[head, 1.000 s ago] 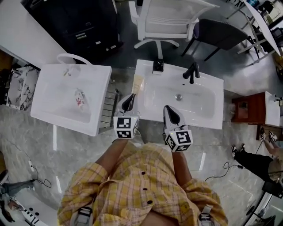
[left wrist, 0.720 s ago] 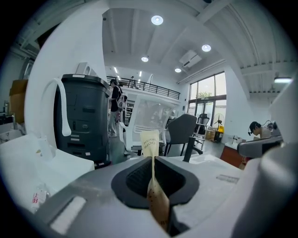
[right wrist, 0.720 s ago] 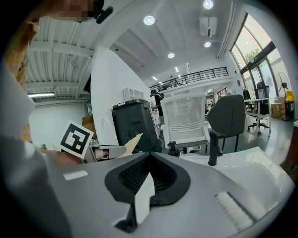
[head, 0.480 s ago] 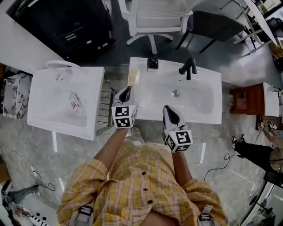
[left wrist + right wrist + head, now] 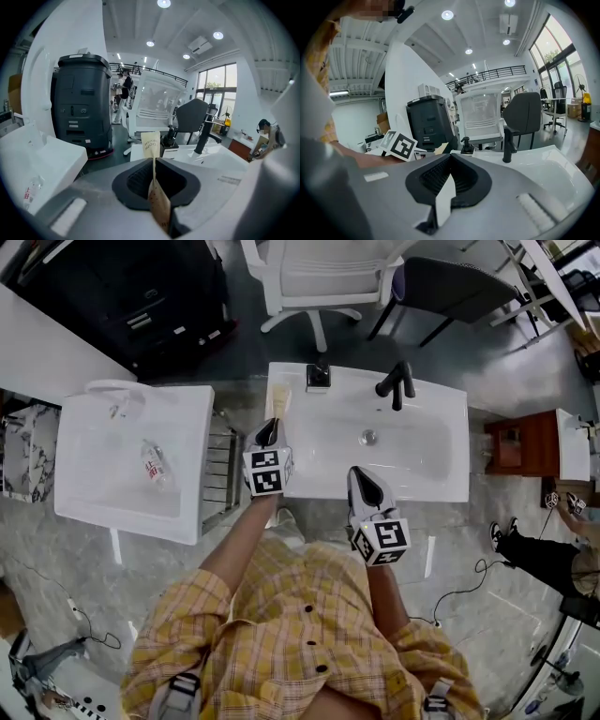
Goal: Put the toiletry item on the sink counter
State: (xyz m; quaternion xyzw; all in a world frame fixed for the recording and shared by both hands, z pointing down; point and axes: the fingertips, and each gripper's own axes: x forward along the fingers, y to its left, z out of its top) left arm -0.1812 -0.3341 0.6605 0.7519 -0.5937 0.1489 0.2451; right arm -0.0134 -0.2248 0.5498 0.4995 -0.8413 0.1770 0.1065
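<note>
The toiletry item is a flat beige toothbrush packet (image 5: pixel 278 400) (image 5: pixel 151 144). My left gripper (image 5: pixel 269 433) (image 5: pixel 154 180) is shut on its lower end. The packet sticks out ahead of the jaws, over the back left corner of the white sink counter (image 5: pixel 305 476), beside the black soap dispenser (image 5: pixel 319 376) (image 5: pixel 169 139). My right gripper (image 5: pixel 367 487) (image 5: pixel 446 187) hovers over the counter's front edge, shut with nothing in it. The black faucet (image 5: pixel 395 385) (image 5: pixel 506 144) stands behind the basin (image 5: pixel 375 442).
A second white sink (image 5: pixel 112 484) stands to the left with a small bottle (image 5: pixel 153 465) lying in it. A metal rack (image 5: pixel 223 479) fills the gap between the sinks. A white chair (image 5: pixel 314 273), a dark chair (image 5: pixel 450 296) and a red cabinet (image 5: pixel 520 442) stand around.
My left gripper has carried the packet forward, farther over the counter's back left corner. The right gripper has stayed put at the front edge.
</note>
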